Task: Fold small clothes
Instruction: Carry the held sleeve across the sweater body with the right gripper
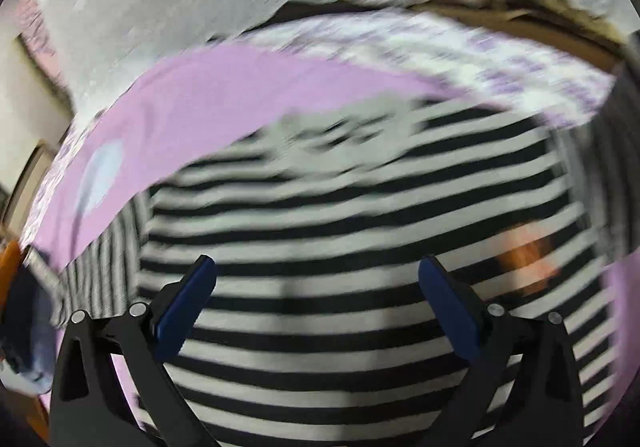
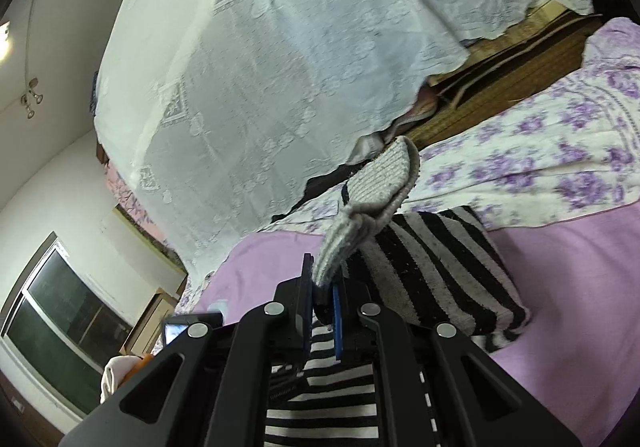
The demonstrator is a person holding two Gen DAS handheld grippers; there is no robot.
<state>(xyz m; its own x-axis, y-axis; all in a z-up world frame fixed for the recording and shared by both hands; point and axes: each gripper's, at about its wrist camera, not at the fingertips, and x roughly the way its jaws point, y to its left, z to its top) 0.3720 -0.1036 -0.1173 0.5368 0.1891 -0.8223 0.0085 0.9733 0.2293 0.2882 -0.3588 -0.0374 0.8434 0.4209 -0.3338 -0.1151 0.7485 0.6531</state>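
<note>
Striped sweater [image 2: 432, 267] pinched in right tongs [image 2: 322, 287]

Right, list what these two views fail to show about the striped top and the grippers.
- Left wrist view: motion blur smears the striped top and its grey collar; the orange patch is unidentifiable.
- Right wrist view: the right gripper hides the pinched cuff end; the frame's lower edge cuts off the top.
- The left gripper appears only in its own view.

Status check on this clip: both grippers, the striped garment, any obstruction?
Left gripper open above striped garment. Right gripper shut on its grey ribbed cuff, lifted over pink sheet. No obstruction visible.
</note>
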